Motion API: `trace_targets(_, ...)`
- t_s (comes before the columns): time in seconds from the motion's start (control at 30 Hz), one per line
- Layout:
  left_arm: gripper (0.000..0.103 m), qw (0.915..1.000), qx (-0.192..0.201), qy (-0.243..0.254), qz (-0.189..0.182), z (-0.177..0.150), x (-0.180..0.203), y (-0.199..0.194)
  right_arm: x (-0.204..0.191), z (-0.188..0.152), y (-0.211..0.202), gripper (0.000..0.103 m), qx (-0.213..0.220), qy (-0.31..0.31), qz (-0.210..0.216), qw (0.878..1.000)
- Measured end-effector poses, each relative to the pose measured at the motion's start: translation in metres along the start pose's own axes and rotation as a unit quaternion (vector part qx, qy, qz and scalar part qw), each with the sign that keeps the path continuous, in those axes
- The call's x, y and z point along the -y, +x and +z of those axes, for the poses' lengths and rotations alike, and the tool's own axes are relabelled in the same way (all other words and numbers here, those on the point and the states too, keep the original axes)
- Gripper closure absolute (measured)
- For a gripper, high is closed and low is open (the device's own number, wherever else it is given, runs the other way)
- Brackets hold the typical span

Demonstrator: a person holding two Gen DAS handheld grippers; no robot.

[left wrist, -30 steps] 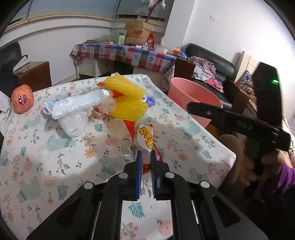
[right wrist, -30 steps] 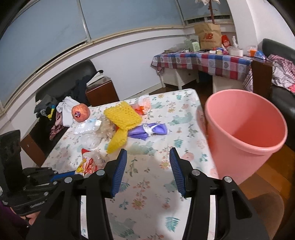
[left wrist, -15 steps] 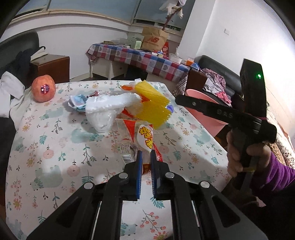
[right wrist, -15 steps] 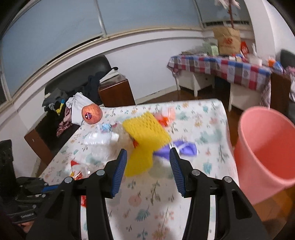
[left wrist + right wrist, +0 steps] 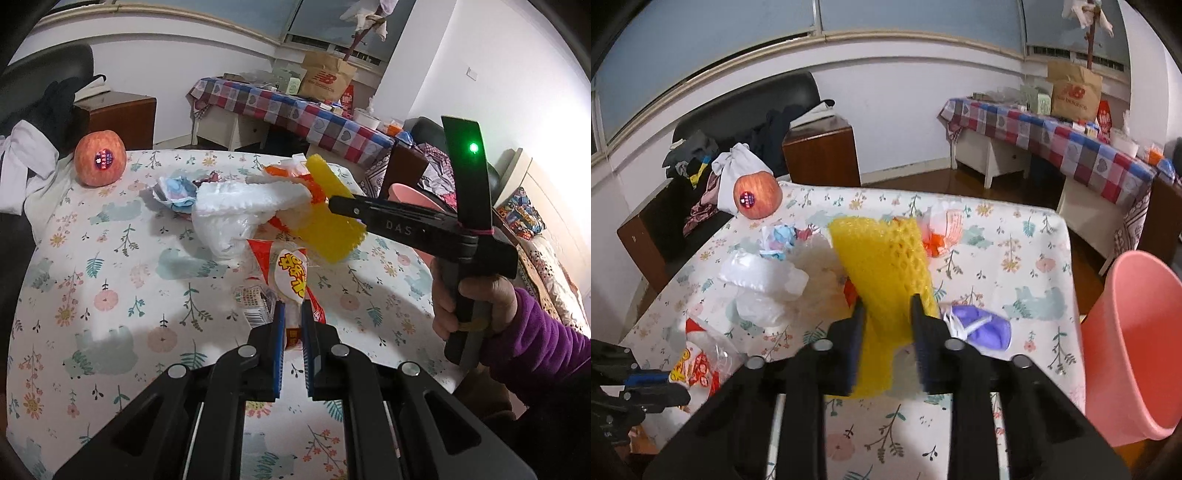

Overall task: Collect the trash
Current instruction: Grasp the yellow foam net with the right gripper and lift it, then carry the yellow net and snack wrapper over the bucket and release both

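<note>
The left gripper (image 5: 292, 317) is clamped on the lower end of a red, white and yellow plastic snack wrapper (image 5: 291, 273), whose upper part lies on the table covered in a white floral-print cloth (image 5: 110, 295). The blue-padded jaws stand nearly together with the wrapper pinched between them.

The right gripper (image 5: 886, 306) is closing its jaws around a yellow foam fruit-net sleeve (image 5: 886, 266). The sleeve sits squarely between the two fingers; the pads appear to meet its sides, though the frame is blurred there. In the left wrist view the same gripper (image 5: 334, 201) reaches in from the right, carried by a hand (image 5: 476, 299) in a purple sleeve (image 5: 535, 339), with the sleeve at its tip.

Remaining litter on the table: a crumpled white plastic bag (image 5: 764, 280) just left of the yellow sleeve, a crushed blue and white paper scrap (image 5: 781, 238) behind it, an orange and white wrapper (image 5: 940, 236) beyond the sleeve, and a purple bundle tied with white string (image 5: 982, 328) just right of the right gripper's fingers.

A red apple with a sticker (image 5: 757, 195) rests near the far left corner of the table, apart from the litter.

A pink plastic bucket (image 5: 1134, 339) stands on the floor just off the table's right edge.

A second table with a checked cloth (image 5: 1052, 136) stands along the far wall, bearing a brown paper bag (image 5: 1075, 92).
</note>
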State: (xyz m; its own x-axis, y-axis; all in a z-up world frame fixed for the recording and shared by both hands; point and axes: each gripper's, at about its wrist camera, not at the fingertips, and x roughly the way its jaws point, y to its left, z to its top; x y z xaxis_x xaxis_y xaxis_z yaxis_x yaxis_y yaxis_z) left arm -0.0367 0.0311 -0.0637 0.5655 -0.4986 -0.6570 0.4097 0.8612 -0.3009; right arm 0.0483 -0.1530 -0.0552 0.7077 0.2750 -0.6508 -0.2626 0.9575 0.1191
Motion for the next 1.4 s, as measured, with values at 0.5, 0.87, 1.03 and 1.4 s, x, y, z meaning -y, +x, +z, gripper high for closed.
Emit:
trace_targets(0.5, 0.095, 0.9997, 0.022, 0.003, 0.007, 0.01, 0.014, -0.006, 0.019, -0.018, -0.062, 0.089, 0.042, 0.062, 0.029, 0.997)
trace_targets(0.87, 0.095, 0.9988, 0.048, 0.005, 0.009, 0.024, 0.032, -0.012, 0.037, -0.028, -0.098, 0.089, 0.077, 0.092, 0.023, 0.993)
trace_targets(1.03, 0.095, 0.9984, 0.056, -0.003, 0.003, 0.031, 0.04, -0.008, 0.045, -0.034, -0.108, 0.089, 0.087, 0.094, 0.01, 0.992)
trace_targets(1.4, 0.095, 0.9979, 0.063, 0.008, -0.008, 0.048, 0.067, 0.007, 0.081, -0.047, -0.134, 0.089, 0.118, 0.129, -0.025, 0.984)
